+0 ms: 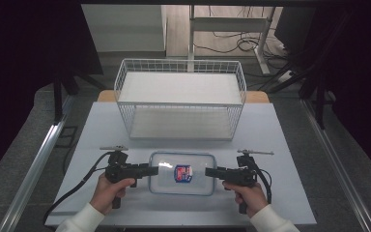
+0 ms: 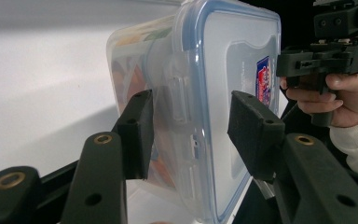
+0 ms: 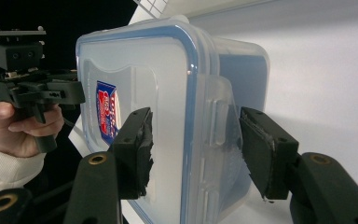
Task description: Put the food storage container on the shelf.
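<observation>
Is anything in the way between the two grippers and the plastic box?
Nothing visible is. The left hand-held gripper already has its jaws around the left end of the plastic box, and the right hand-held gripper straddles the right end, over the side latches. Whether the pads press yet is unclear.

wire shelf rack [image 1: 180, 99] blocking table's far side, near edge open

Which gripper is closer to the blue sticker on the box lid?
Right. The right gripper sits just beside the sticker; the left gripper is at the box's far end.
</observation>
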Demonstrator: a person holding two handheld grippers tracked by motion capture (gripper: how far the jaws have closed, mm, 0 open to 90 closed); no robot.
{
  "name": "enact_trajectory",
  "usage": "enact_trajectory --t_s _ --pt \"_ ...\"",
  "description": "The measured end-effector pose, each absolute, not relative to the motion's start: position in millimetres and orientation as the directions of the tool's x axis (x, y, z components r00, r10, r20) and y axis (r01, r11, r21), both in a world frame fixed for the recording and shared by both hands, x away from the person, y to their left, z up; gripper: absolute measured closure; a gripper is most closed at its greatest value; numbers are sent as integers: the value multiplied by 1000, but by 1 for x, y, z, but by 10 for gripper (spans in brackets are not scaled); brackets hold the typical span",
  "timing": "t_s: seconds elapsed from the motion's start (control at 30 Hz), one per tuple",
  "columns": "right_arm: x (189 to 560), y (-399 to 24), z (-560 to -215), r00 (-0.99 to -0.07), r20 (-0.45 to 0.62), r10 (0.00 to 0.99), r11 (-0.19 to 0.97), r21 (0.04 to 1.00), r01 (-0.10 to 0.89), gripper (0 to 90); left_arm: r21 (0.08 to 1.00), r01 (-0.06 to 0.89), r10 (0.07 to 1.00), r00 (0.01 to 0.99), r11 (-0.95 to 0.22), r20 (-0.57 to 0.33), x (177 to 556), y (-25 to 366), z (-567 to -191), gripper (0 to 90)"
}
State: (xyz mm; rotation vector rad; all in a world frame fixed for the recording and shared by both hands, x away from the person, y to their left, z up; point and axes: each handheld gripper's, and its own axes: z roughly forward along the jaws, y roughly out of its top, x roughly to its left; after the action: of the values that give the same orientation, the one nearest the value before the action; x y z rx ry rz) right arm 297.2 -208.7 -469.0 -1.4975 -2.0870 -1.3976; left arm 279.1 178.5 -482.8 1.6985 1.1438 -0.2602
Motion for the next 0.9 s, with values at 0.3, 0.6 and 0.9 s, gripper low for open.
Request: enact_trajectory --t_s 0.3,0.6,0.9 --pt "312 -206 -469 -478 631 611 40 578 815 457 641 768 570 534 -18 -624 294 182 -478 522" --pt "331 -203 -470 -494 617 613 52 592 804 456 639 769 574 535 -26 -620 312 183 -481 521" --pt "353 -200 -473 -498 618 609 47 598 800 456 642 766 578 531 -17 -619 334 187 -482 522"
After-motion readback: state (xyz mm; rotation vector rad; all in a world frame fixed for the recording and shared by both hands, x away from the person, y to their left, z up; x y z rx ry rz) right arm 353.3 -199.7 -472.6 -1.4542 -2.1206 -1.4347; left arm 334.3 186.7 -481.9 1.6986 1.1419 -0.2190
